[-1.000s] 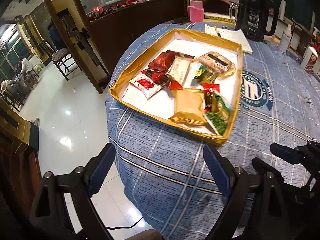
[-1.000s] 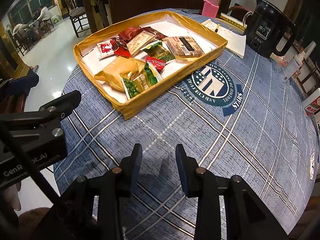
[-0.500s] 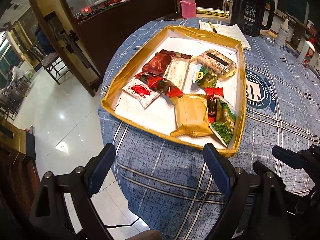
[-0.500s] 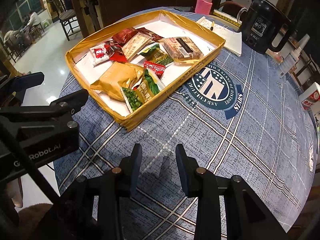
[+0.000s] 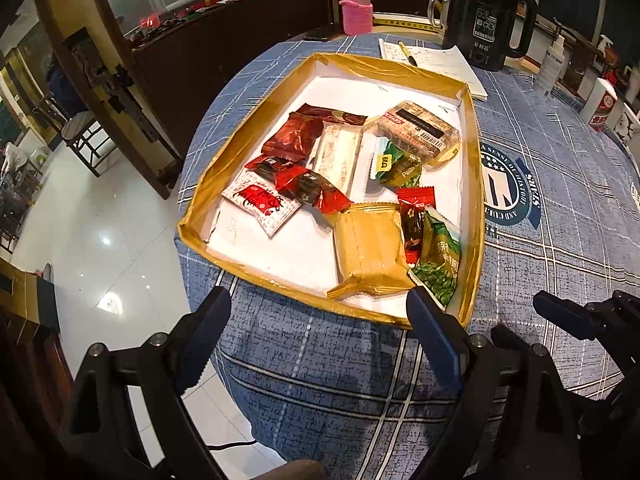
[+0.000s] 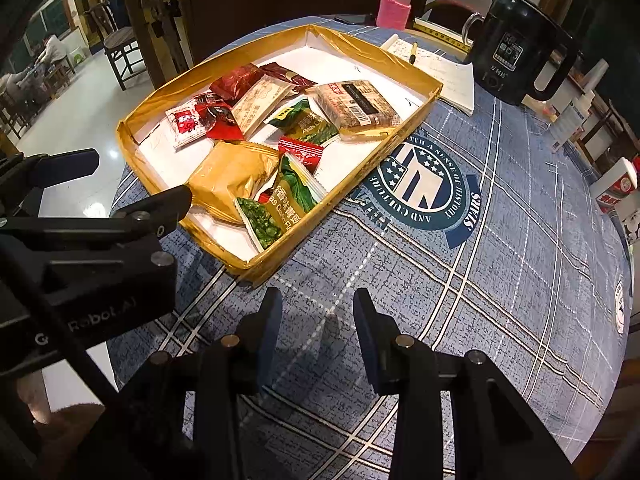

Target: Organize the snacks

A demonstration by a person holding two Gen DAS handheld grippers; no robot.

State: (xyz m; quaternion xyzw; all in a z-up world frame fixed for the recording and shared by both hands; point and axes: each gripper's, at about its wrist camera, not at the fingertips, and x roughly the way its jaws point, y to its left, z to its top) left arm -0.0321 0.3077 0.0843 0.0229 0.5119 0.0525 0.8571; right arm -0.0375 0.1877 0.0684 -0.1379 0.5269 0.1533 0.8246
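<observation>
Both grippers had drawn nearer the yellow-rimmed tray (image 5: 474,184) than a second before: in the left wrist view its near rim had slid down almost to the fingertips, and in the right wrist view the near corner had closed on the fingers.

Spread wide and holding nothing, the left gripper (image 5: 320,312) sat just short of the near rim. Set narrower, also holding nothing, the right gripper (image 6: 316,312) hovered over the blue plaid tablecloth (image 6: 500,280), right of the tray's corner.

Every snack lay inside the tray, in the same loose heap as earlier: a gold pouch (image 5: 370,250) and a green pea packet (image 5: 438,264) near, red wrappers (image 5: 308,188) left, a barcoded cracker pack (image 5: 420,130) far. Beyond sat a black kettle (image 5: 484,16) and a notepad (image 5: 436,62).

That approach fitted either reaching in to sort the heap or hovering over a tray already filled; the packets themselves had not shifted.
</observation>
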